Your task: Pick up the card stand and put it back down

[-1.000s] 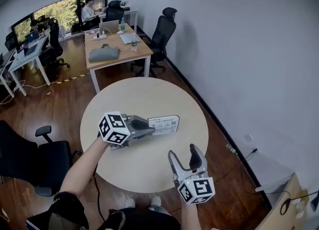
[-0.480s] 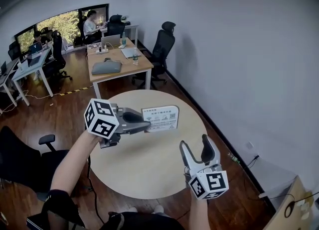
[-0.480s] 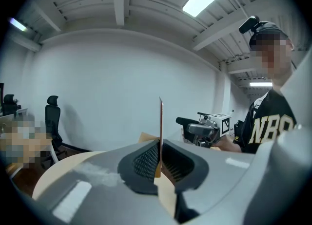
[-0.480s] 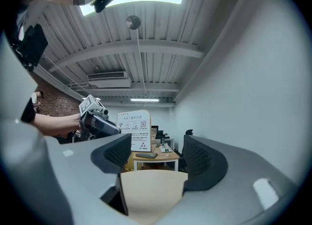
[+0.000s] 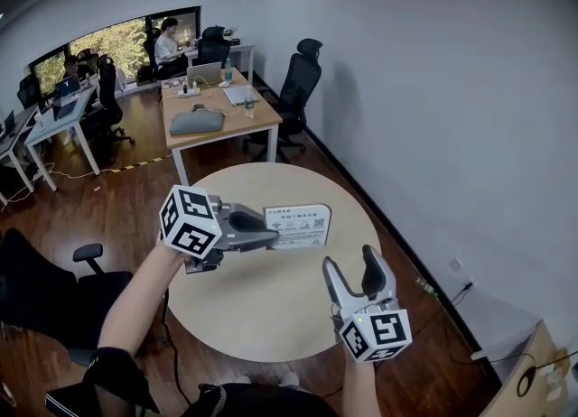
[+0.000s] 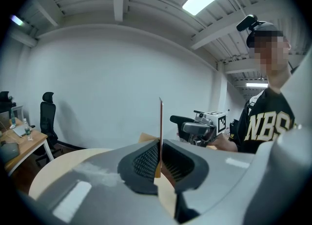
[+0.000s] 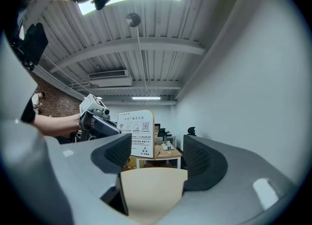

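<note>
The card stand [image 5: 299, 226] is a white printed card on a pale wooden base. It hangs upright above the round wooden table [image 5: 271, 316], with my left gripper [image 5: 271, 239] shut on its left edge. In the left gripper view the card [image 6: 160, 121] shows edge-on, pinched between the pads. My right gripper [image 5: 352, 271] hovers over the table's near right part, apart from the stand. It is open, its jaws have just been closing a little, and nothing is between them. The right gripper view shows the card's [image 7: 136, 132] printed face and the left gripper [image 7: 100, 121] holding it.
A black office chair [image 5: 295, 81] stands behind the table by the white wall. A wooden desk [image 5: 217, 108] with a laptop and a grey bag lies beyond. Another black chair [image 5: 63, 289] sits at the left. A person [image 5: 167, 41] works at a far desk.
My left gripper has risen from the table with the card stand in it. The right gripper has risen too. Over the last half second both barely moved.
</note>
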The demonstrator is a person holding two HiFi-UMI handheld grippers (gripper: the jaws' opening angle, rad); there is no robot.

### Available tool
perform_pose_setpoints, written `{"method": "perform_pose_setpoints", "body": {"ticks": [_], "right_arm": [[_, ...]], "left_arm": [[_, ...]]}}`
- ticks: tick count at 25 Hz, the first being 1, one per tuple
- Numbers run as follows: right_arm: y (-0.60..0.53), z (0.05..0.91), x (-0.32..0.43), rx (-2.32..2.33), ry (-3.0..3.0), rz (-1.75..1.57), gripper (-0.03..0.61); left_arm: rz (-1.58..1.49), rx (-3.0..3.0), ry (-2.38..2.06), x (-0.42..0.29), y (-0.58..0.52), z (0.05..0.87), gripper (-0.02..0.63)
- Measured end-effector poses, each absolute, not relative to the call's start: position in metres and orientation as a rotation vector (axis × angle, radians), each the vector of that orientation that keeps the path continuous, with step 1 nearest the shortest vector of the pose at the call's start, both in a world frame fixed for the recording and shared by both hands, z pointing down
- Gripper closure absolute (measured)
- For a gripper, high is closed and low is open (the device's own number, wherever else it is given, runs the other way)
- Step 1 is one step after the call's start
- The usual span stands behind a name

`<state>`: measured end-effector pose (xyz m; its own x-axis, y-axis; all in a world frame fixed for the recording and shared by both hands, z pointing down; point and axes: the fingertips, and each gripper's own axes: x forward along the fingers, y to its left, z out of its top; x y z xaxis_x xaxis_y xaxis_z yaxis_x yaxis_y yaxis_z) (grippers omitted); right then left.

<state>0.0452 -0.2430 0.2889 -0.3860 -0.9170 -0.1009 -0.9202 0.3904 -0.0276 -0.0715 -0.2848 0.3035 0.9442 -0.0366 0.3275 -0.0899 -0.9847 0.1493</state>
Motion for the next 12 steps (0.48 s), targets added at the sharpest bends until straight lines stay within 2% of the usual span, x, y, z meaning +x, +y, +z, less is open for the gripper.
{"method": "perform_pose_setpoints", "body": {"ticks": [12], "right_arm": [[-0.2452,0.2921,0.0426,-1.705,2.531,0.036,0.247]], "left_arm": [[0.514,2.927,-0.061,-0.0698,-0.2889,0.3123,0.594]]}}
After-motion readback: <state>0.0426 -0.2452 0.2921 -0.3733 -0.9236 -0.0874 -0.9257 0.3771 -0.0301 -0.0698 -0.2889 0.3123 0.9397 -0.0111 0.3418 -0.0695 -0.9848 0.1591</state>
